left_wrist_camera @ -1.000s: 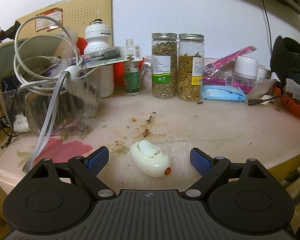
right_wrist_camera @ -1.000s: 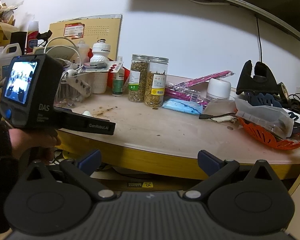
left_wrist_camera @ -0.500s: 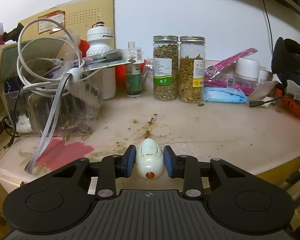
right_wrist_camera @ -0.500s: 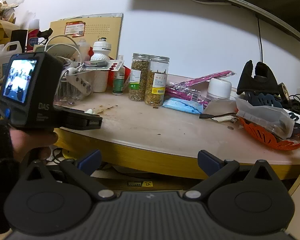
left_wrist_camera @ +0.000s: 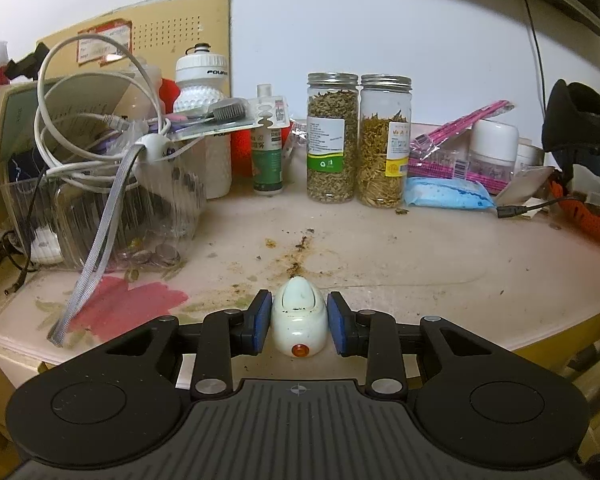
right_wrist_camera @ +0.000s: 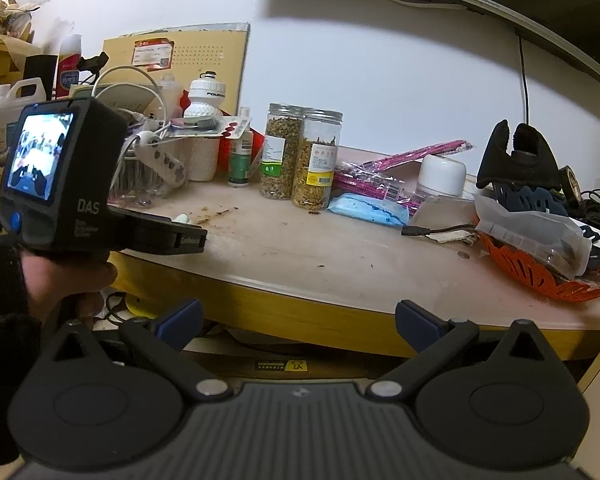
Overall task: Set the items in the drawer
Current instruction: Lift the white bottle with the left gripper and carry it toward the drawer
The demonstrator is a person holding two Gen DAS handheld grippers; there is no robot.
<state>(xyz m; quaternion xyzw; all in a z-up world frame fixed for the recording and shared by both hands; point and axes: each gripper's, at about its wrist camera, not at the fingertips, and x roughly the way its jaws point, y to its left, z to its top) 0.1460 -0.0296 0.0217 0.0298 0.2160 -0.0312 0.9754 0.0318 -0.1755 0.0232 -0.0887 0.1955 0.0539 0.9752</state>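
White oval device [left_wrist_camera: 299, 322] with an orange button, loose near the surface [left_wrist_camera: 400, 256] edge a second ago, now sits clamped between the left gripper [left_wrist_camera: 299, 324] fingers. Right gripper [right_wrist_camera: 299, 320] fingers stay spread, empty. At 12 o'clock, two jars [left_wrist_camera: 358, 138] hold dried herbs.

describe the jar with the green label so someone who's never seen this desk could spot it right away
Look along the back of the pink tabletop, against the white wall, where two tall clear jars with metal lids stand side by side. The green-label jar is the left one, next to the small green bottle. Its fill is dark and greenish-brown; the neighbour jar holds golden strands and has a yellow label.
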